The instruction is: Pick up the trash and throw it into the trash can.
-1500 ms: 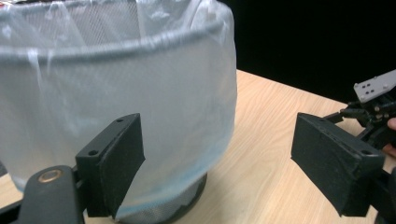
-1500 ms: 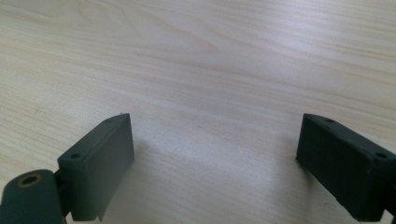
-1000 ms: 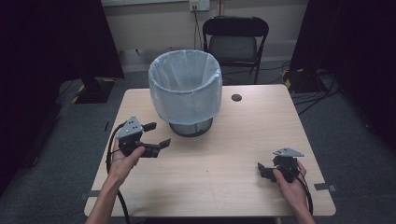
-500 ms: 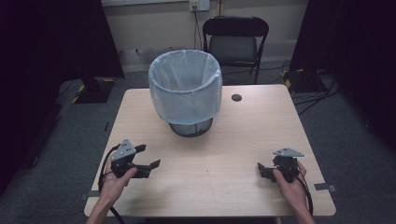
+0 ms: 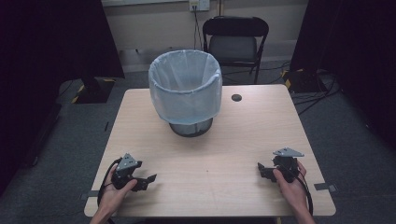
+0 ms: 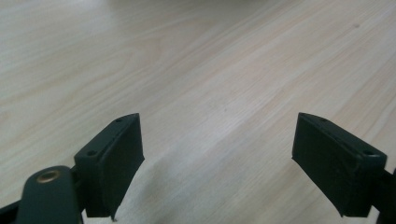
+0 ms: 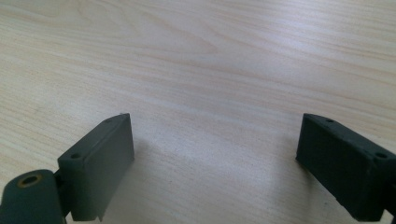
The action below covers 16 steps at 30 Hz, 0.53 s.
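Note:
A waste bin point(image 5: 186, 91) lined with a pale blue bag stands upright at the back middle of the wooden table point(image 5: 210, 154). My left gripper point(image 5: 148, 179) rests near the table's front left corner, held by a hand, far from the bin. In the left gripper view it point(image 6: 217, 163) is open, with bare wood between the jaws. My right gripper point(image 5: 262, 169) sits near the front right edge, also held by a hand. Its own view shows it point(image 7: 215, 168) open over bare wood, holding nothing.
A small dark round hole point(image 5: 236, 97) marks the table to the right of the bin. A black folding chair point(image 5: 235, 42) stands behind the table. Cables point(image 5: 308, 88) lie on the grey floor at the right.
My left gripper has drawn back from beside the bin toward the table's front left corner and come down low. The right gripper has stayed in place.

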Motion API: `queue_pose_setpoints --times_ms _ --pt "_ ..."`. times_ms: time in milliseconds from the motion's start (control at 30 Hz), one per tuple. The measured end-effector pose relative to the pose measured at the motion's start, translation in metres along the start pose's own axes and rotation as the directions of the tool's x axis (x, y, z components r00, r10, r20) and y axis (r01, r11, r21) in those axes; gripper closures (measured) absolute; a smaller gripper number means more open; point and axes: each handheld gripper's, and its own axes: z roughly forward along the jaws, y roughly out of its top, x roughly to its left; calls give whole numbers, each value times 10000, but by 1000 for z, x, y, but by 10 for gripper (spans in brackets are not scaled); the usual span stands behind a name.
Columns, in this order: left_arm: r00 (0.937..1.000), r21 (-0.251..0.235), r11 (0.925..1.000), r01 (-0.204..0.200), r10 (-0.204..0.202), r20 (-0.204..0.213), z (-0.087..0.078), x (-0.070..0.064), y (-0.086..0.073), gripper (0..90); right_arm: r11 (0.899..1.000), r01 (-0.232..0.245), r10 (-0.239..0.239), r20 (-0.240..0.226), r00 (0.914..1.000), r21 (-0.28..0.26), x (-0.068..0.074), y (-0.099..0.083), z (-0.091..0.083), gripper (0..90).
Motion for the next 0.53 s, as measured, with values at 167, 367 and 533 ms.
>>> queue_pose_setpoints --times_ms 167,367,533 --pt "9989 401 9988 287 -271 -395 6 3 -8 168 10000 2 -2 1 10000 0 0 0 0 102" --pt "9989 464 9989 37 -15 -462 12 7 -15 146 10000 -3 3 2 10000 1 0 0 0 101" --pt "9988 255 9997 -7 20 -499 12 7 -17 133 10000 -7 7 -3 10000 1 0 0 0 101"
